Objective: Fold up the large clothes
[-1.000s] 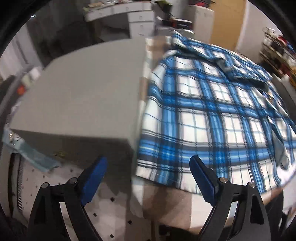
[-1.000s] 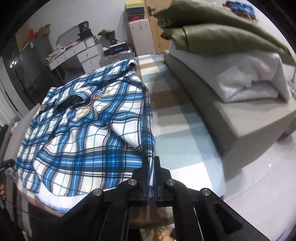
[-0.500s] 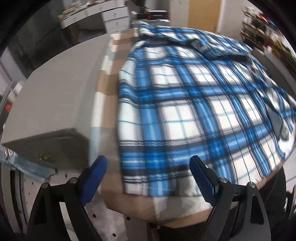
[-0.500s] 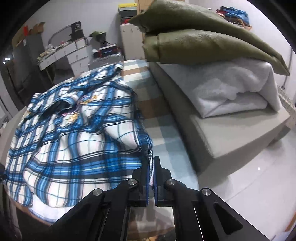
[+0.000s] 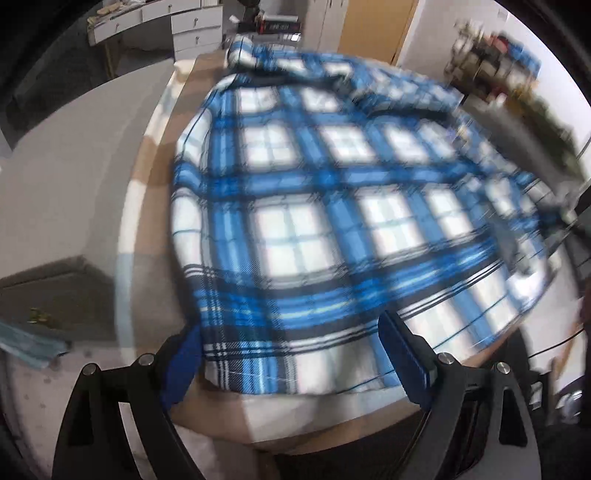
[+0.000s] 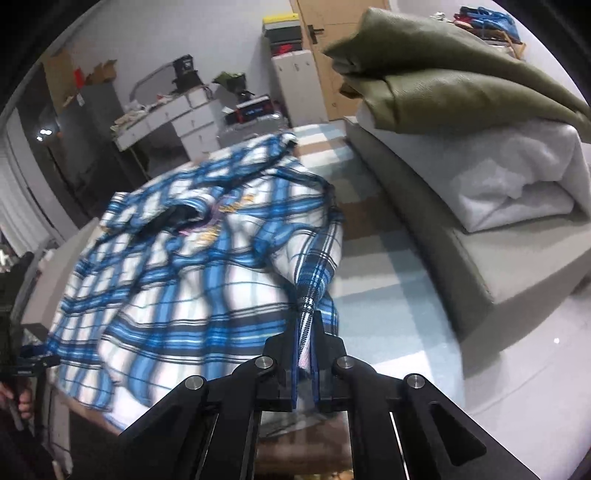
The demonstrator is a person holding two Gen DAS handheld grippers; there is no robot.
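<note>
A large blue-and-white plaid shirt [image 5: 314,221] lies spread over a striped table cover [image 5: 147,184]. My left gripper [image 5: 291,332] hangs wide open just above the shirt's near hem, its blue pads [image 5: 184,365] on either side of the hem's corner and not pressing on it. In the right wrist view the shirt [image 6: 184,295] is bunched, with its dark collar at the far left. My right gripper [image 6: 304,332] pinches a raised edge of the shirt between its pads, and the cloth rises from them in a narrow ridge. Its jaws are starting to open, with the cloth still between them.
A grey cushion block [image 5: 66,166] borders the table on the left. On the right a grey sofa [image 6: 461,266] carries a folded white blanket [image 6: 509,177] and olive pillows [image 6: 461,85]. White drawers [image 5: 192,26] stand behind. A hand [image 6: 20,402] shows at the right view's left edge.
The left gripper has swung from beside the grey block to over the shirt's near hem. The right gripper has drawn its pinched edge in a little, so the fold stands higher.
</note>
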